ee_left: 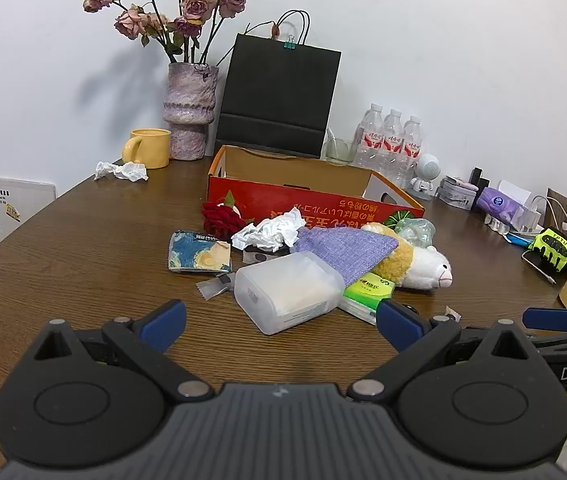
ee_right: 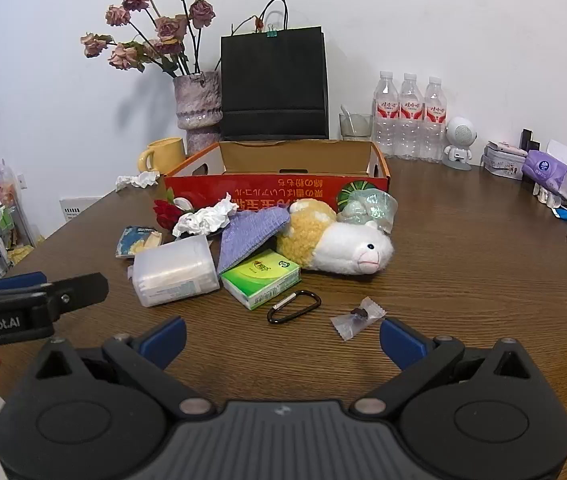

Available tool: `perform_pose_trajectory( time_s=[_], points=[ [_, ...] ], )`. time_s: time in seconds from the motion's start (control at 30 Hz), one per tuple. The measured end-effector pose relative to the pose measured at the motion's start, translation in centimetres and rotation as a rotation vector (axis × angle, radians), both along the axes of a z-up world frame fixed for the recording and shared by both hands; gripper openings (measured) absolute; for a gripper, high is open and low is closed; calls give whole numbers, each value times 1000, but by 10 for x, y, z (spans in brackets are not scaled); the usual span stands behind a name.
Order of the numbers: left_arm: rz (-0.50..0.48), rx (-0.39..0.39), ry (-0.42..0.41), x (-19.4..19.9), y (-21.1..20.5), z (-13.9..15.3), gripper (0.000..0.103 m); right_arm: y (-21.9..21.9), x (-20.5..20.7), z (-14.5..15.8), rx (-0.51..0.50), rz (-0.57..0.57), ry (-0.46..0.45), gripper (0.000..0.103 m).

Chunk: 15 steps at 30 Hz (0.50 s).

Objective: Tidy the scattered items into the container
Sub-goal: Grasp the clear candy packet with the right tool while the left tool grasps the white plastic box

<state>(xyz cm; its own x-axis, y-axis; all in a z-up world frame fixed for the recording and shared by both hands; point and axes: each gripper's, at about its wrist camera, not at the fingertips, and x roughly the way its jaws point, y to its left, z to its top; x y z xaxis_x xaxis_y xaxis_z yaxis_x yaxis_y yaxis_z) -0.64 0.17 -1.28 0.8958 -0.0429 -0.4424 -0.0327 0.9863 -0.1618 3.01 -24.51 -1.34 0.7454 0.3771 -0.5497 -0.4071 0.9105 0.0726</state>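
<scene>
Both claws, left claw [ee_left: 281, 322] and right claw [ee_right: 282, 338], gape; three bottles [ee_right: 410, 114], one box [ee_right: 275, 188].

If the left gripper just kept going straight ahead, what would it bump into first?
Probably the frosted white plastic box. The left gripper is open, fingers wide apart, and the box lies on the brown wooden table right ahead between them. Depth is hard to judge; it might pass over the box.

home | vase of dried roses [ee_left: 190, 112] | mug [ee_left: 148, 148] | wooden table [ee_left: 83, 248]
</scene>
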Motion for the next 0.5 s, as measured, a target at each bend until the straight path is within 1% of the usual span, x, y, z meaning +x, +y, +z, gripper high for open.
perform_pose_trajectory(
  time_s=[0.5],
  points=[
    [0,-2,16,6,1,-2,103,3,6,-2,-11,5,14,103]
  ],
)
